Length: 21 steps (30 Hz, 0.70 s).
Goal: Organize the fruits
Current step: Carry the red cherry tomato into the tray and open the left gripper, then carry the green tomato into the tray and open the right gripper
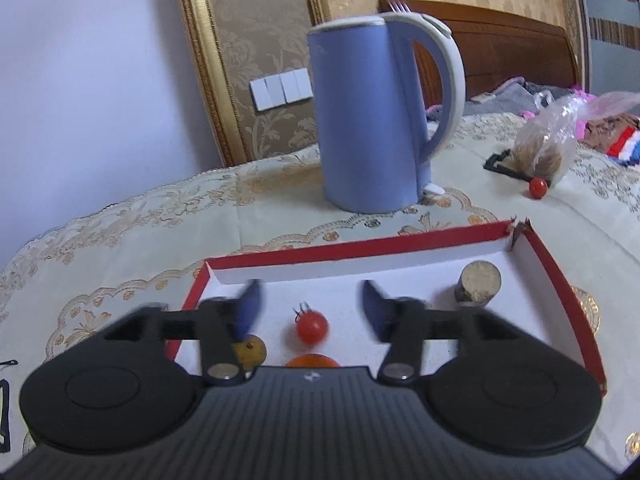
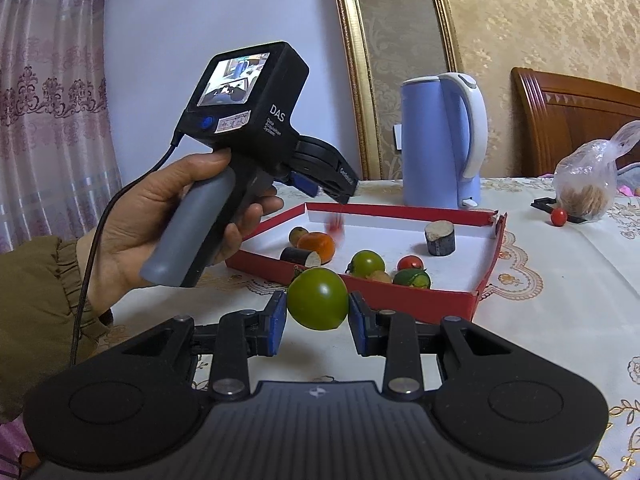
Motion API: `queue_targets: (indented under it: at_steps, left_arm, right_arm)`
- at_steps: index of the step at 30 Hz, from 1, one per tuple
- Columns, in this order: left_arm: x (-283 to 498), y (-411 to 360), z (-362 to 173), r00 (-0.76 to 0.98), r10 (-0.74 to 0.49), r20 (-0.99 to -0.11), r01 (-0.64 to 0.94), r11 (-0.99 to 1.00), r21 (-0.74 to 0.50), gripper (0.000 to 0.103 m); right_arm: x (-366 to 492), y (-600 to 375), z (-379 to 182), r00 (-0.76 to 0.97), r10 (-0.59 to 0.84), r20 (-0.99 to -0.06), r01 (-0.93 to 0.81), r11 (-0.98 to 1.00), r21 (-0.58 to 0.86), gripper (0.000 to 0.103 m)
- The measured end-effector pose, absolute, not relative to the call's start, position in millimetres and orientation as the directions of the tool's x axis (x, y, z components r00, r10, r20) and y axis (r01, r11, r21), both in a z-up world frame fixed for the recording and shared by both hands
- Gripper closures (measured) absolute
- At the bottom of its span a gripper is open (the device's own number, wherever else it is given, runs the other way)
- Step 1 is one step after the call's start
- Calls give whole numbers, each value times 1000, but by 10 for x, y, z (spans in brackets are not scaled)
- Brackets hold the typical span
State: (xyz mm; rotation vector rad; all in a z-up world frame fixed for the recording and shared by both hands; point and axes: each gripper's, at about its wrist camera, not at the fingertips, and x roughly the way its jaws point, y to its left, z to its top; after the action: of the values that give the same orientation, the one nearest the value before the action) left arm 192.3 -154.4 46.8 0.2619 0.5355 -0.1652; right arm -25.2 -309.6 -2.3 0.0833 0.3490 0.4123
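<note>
Fruit is going into the red tray (image 2: 404, 302) one piece at a time, and this looks like the carrying step: the right gripper (image 2: 317, 316) pinches a large green tomato (image 2: 317, 298) between its blue pads, held just short of the tray's near wall. The next move, as I judge it, is to lift the tomato over that wall and set it on bare white floor. Above the tray's far-left corner the left gripper (image 1: 310, 312) has its jaws spread, empty, with a small red tomato (image 1: 312, 327) on the floor below the gap. Already inside are an orange fruit (image 2: 317, 245), a smaller green tomato (image 2: 367, 263), a red one (image 2: 410, 263) and two dark cylinders (image 2: 440, 237), so the near edge is crowded. Behind stands a blue kettle (image 2: 440, 140); a plastic bag (image 2: 588, 184) and a stray red tomato (image 2: 559, 216) lie well apart to the right
</note>
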Motion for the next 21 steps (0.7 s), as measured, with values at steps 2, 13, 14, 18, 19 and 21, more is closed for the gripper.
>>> queue_targets:
  at_steps: [2, 13, 14, 18, 19, 21]
  left_arm:
    - [1867, -1520, 518, 863, -81, -499, 210, 956, 207, 35]
    - [1121, -798, 777, 927, 26, -375, 38, 986, 162, 10]
    - [1030, -726, 744, 931, 33, -363, 25, 988, 155, 10]
    - [789, -529, 577, 933, 47, -357, 4, 990, 140, 9]
    - [746, -484, 527, 931, 47, -362, 2, 991, 133, 9]
    - [684, -393, 444, 925, 42, -377, 2, 993, 116, 9]
  right_arm:
    - [-252, -3100, -24, 858, 404, -316, -375, 915, 151, 70]
    - [-193, -3155, -47, 867, 382, -319, -347, 924, 164, 70]
    - [-187, -3149, -51, 867, 380, -321, -344, 924, 164, 70]
    - [-158, -3079, -56, 865, 373, -335, -344, 928, 144, 70]
    - [-148, -3068, -48, 865, 371, -337, -346, 929, 135, 70]
    - [-130, -3044, -19, 868, 363, -339, -344, 932, 116, 70]
